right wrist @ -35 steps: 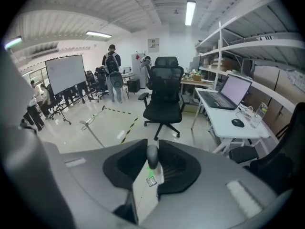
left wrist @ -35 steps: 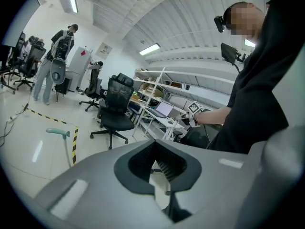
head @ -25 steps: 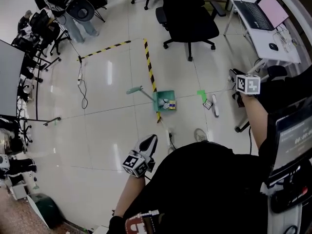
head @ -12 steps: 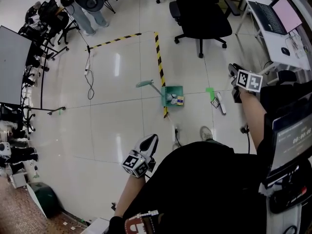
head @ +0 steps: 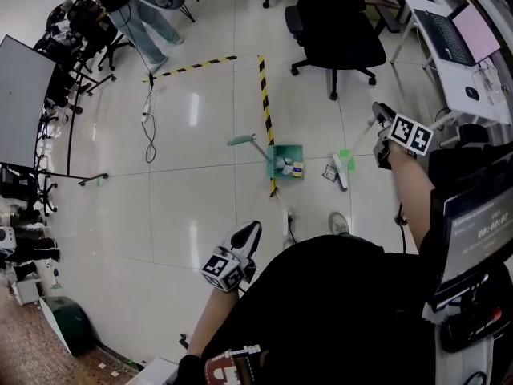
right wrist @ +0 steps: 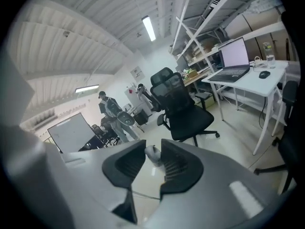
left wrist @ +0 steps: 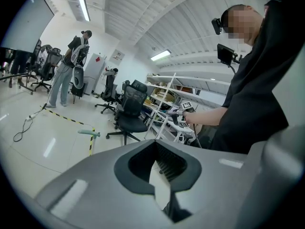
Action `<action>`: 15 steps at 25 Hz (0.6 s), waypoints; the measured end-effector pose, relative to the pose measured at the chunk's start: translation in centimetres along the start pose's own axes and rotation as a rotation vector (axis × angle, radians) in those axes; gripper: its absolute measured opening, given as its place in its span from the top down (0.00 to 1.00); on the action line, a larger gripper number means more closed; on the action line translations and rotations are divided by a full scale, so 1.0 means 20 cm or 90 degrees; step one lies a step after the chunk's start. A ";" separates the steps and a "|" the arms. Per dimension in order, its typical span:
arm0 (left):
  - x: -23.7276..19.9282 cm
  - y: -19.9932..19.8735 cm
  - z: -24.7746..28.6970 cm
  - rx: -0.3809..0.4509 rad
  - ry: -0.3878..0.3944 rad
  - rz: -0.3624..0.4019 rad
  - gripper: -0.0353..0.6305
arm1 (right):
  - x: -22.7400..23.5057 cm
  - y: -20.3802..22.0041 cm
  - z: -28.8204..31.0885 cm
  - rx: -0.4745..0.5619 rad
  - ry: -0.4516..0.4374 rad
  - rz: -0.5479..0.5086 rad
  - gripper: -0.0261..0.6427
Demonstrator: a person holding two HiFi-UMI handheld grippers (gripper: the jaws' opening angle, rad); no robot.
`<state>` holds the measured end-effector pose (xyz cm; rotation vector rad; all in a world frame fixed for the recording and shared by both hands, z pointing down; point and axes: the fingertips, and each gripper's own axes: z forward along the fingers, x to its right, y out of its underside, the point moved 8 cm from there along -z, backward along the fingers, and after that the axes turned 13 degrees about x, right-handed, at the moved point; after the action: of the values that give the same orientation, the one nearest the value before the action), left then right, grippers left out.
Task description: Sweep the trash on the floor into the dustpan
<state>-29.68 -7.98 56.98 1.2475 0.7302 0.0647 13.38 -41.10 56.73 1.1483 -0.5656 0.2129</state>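
The green dustpan lies on the floor with its long handle pointing left. It holds white and yellow trash. To its right is the broom head, white with a green top, and a small piece of trash lies just left of it. My right gripper is shut on the broom's pale handle, up and to the right of the broom head. My left gripper hangs low near my body, shut with nothing in it. The dustpan handle also shows far off in the left gripper view.
Yellow-black tape runs down to the dustpan. A black office chair stands behind it, and a white desk with a laptop is at the right. A cable lies at the left. My shoe is near the broom. People stand at the far left.
The broom head and the small trash piece have slid left, closer to the dustpan. My right gripper followed with the handle. The left gripper has stayed put.
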 end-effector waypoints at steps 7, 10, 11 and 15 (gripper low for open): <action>0.01 0.01 -0.01 0.001 -0.002 0.001 0.95 | 0.02 -0.04 -0.01 -0.013 -0.004 -0.039 0.83; 0.00 0.01 0.00 0.007 0.000 0.000 0.95 | 0.03 -0.08 -0.07 -0.058 0.008 -0.108 0.84; -0.01 0.01 0.01 0.010 0.001 0.000 0.95 | 0.05 -0.09 -0.10 -0.068 0.013 -0.122 0.84; -0.04 0.04 0.03 0.018 0.005 -0.001 0.95 | 0.08 -0.14 -0.18 -0.094 0.023 -0.156 0.85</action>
<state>-29.67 -8.46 58.13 1.2743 0.7420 0.0578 17.03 -39.18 54.28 1.0575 -0.3982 -0.0188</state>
